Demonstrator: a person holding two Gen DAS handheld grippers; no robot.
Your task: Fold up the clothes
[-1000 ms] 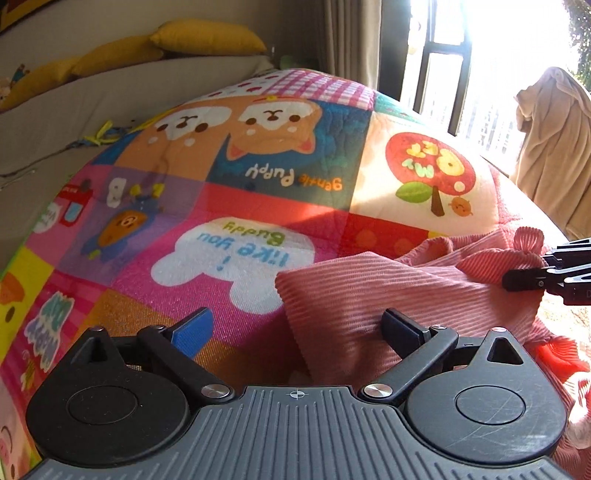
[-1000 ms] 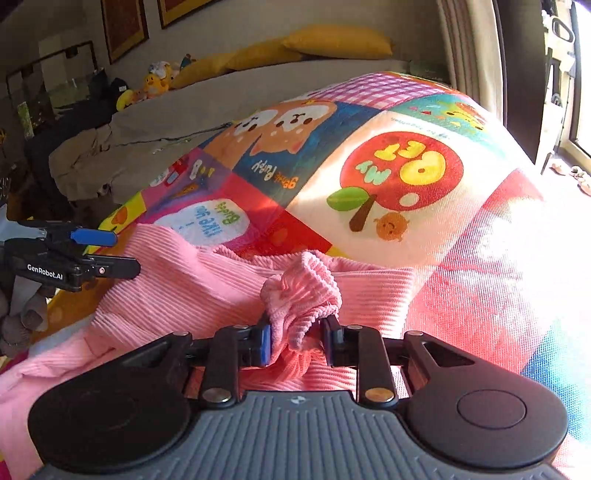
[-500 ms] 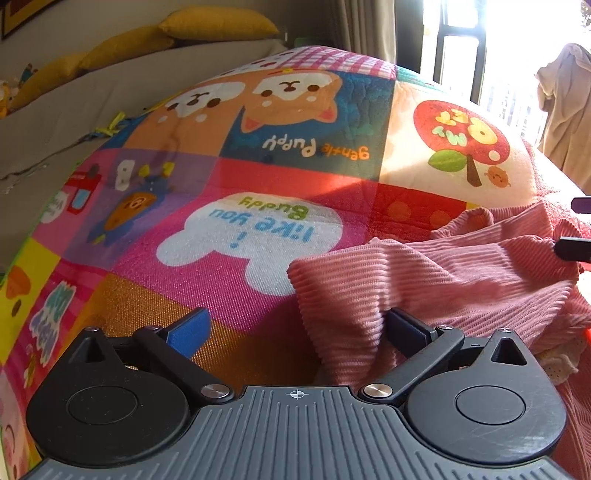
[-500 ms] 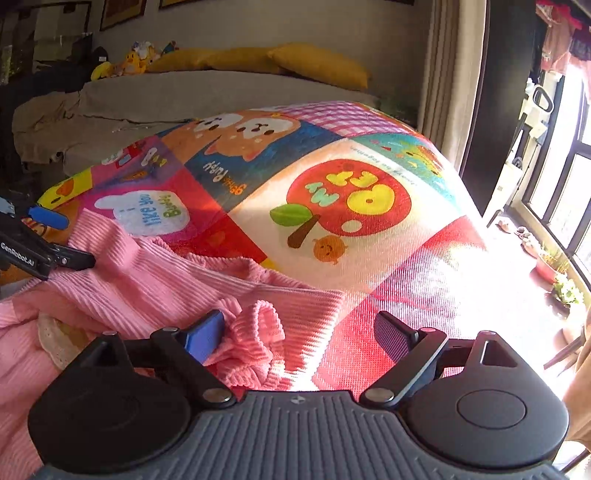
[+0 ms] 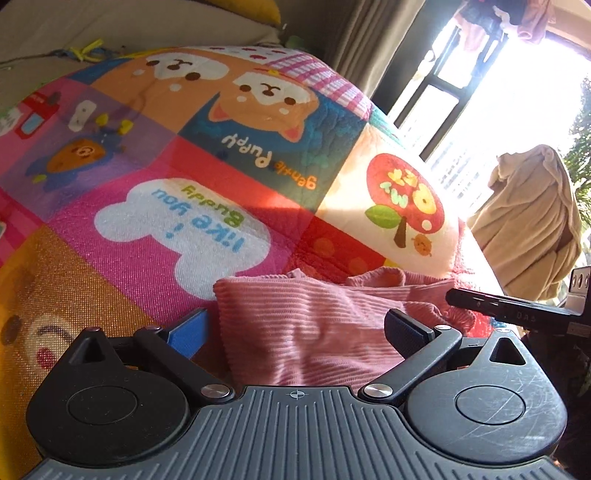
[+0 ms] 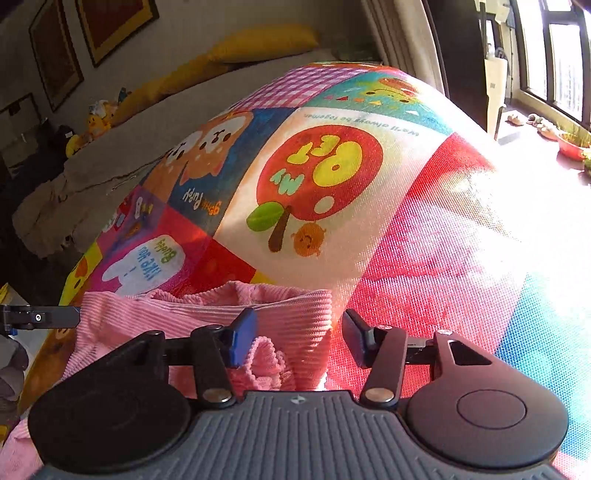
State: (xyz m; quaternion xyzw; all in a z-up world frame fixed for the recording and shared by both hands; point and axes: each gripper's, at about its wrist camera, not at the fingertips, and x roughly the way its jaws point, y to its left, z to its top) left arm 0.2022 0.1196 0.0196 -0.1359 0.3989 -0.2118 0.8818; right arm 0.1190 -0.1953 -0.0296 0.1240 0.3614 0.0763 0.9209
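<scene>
Closest to the left wrist camera, the left gripper [image 5: 295, 328] has its jaws spread wide, the blue-padded finger on one side and the dark one on the other, with the pink ribbed garment [image 5: 306, 325] lying between them; neither finger pinches the cloth. Nearest in the right wrist view, the right gripper [image 6: 299, 334] also stands apart, though less widely: a bunched cuff of the pink ribbed garment [image 6: 207, 314] touches its blue pad, while the other finger hangs over bare mat, clear of the fabric. The garment lies rumpled on the near edge of the patchwork play mat [image 5: 155, 206], a folded straight edge facing away and a loose fold rising behind it. To the right in the left wrist view, the right gripper's dark finger [image 5: 506, 308] reaches in just above the garment's far corner; in the right wrist view, the left gripper's finger [image 6: 40, 317] shows at the left edge, level with the garment's other side. Beyond the clothing the mat spreads out with a "like you Buddy" cloud, two puppy faces and a red apple tree [image 6: 314, 184], part of it in strong sunlight. Farther back sit a grey sofa [image 6: 155, 140] with yellow cushions [image 6: 262, 42], a beige cloth [image 5: 532, 225] draped by the bright window [image 5: 491, 81], and framed pictures [image 6: 110, 26] on the wall.
</scene>
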